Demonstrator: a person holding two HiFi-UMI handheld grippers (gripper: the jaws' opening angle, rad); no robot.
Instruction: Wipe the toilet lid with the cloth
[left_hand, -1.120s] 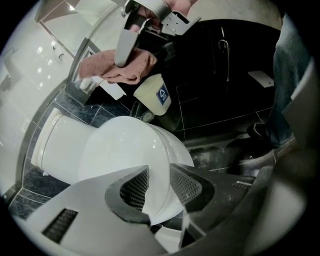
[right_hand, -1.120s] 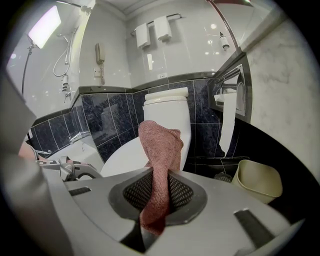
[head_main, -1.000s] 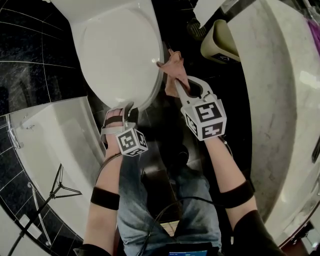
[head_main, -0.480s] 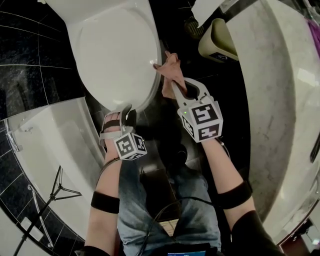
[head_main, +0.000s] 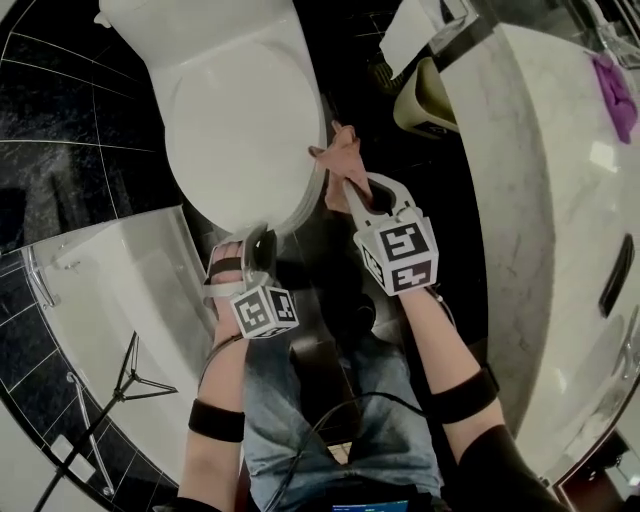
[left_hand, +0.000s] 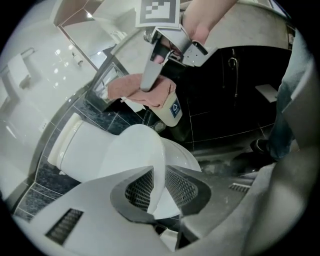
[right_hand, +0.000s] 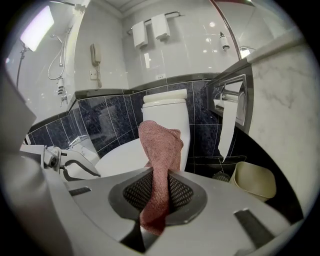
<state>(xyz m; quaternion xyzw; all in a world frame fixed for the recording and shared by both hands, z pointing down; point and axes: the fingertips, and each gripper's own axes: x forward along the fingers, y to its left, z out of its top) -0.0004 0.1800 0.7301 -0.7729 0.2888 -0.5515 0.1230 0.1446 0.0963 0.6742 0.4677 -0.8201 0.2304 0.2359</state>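
Observation:
The white toilet lid (head_main: 240, 120) fills the upper middle of the head view. My left gripper (head_main: 252, 238) is at the lid's front edge. Its jaws have just been closing, and in the left gripper view the pads (left_hand: 141, 187) press on the thin lid edge (left_hand: 135, 150), which stands raised off the seat. My right gripper (head_main: 347, 183) hangs beside the lid's right rim, shut on a pink cloth (head_main: 340, 155). In the right gripper view the cloth (right_hand: 161, 145) stands up from between the jaws of the right gripper (right_hand: 160, 189), just in front of the lid (right_hand: 120, 155).
A beige waste bin (head_main: 425, 100) stands right of the toilet, below a marble counter (head_main: 560, 200) that bears a purple cloth (head_main: 607, 75). A white bathtub (head_main: 110, 290) lies to the left. The cistern (right_hand: 165, 107) and a paper holder (right_hand: 230, 105) are behind.
The left gripper has closed on the lid's front edge and risen with it. The right gripper has lifted slightly with the cloth.

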